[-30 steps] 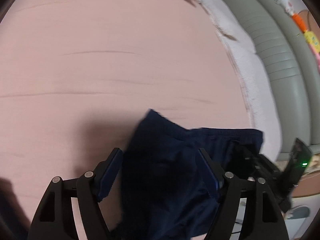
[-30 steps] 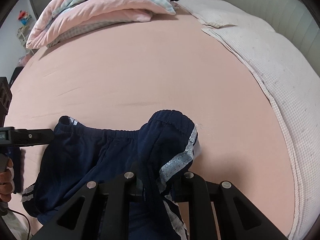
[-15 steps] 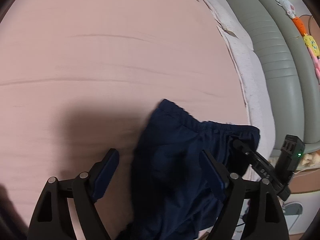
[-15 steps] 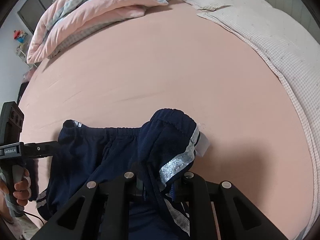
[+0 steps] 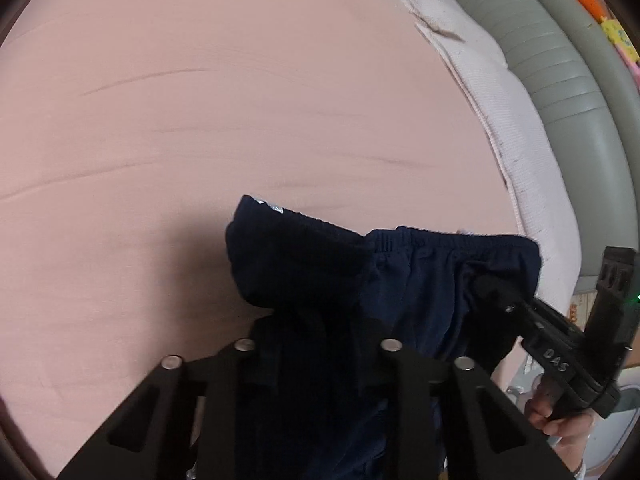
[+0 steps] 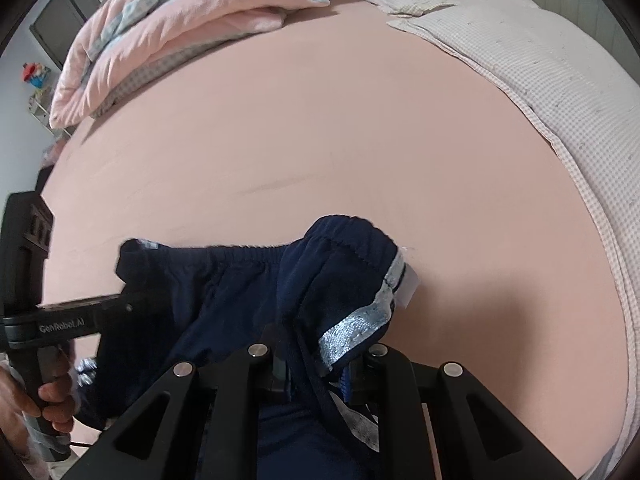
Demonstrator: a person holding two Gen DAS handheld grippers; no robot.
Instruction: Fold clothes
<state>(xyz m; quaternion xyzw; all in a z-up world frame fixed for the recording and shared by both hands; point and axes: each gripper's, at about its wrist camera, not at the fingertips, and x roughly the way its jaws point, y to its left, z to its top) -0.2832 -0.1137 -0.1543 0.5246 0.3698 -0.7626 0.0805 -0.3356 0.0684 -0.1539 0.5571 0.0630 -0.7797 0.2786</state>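
Bed [image 6: 360, 152]: pink sheet, ahead of both tools.
Quilt [image 6: 180, 28]: folded, far-left of R tool.
Shorts [image 6: 224, 300]: navy, silver side stripe, waistband strung btwn tools, over bed.
L tool [image 5: 316, 344]: pinching shorts' waistband corner.
R tool [image 6: 316, 356]: clamped on opposite waistband end.
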